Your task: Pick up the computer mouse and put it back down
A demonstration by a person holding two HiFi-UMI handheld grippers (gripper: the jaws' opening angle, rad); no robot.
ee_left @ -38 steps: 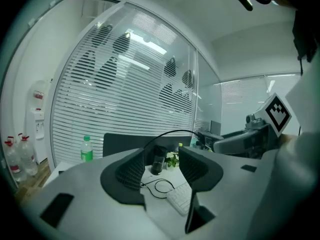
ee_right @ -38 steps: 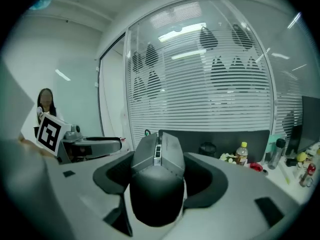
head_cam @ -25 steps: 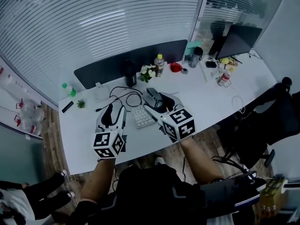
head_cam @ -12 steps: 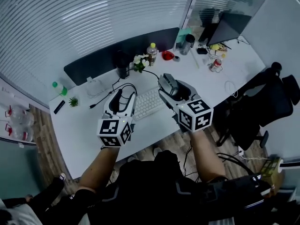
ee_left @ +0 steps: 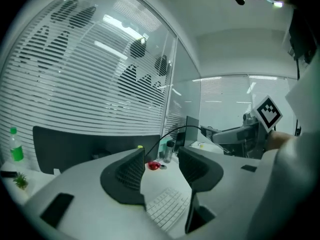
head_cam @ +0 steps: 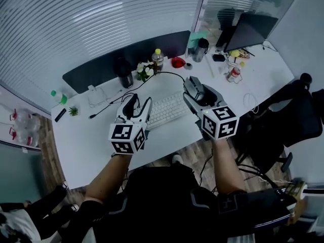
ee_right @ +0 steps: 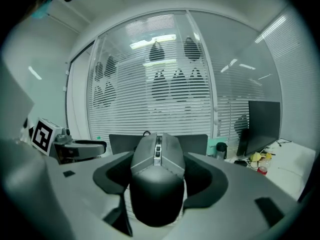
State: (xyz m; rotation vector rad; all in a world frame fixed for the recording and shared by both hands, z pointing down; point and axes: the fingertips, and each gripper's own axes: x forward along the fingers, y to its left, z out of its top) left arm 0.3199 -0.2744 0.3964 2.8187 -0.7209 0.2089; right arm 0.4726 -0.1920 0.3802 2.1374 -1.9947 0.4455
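Right tongs: the right tongs point(head_cam: 196, 91) are spread wide and closed on the computer mouse point(ee_right: 156, 174), one pad on each flank.
Computer mouse: a dark grey mouse, lying lengthwise between the two jaws with its wheel and buttons facing up and its rounded back towards the camera of the right gripper view.
Where the mouse is: held up off the counter point(head_cam: 91, 135), just right of the white keyboard point(head_cam: 167, 110) and near the counter's front edge in the head view.
Cable: a black cable point(head_cam: 167, 73) arcs from the mouse's front end back over the counter towards the flowers point(head_cam: 144, 70).
Left tongs: the left tongs point(ee_left: 161, 173) stand apart with nothing between them; only the keyboard and bare counter show through the gap.
Left tongs' place: over the counter at the keyboard's left end, well apart from the mouse.
Back of the counter: a dark partition panel point(head_cam: 126, 52), a black tumbler point(head_cam: 123, 74), a bottle with a yellow cap point(head_cam: 158, 61) and a small red object point(head_cam: 177, 62).
Far right: a dark monitor point(head_cam: 248, 32).
Far left: a green bottle point(head_cam: 58, 96) and a tiny potted plant point(head_cam: 74, 111).
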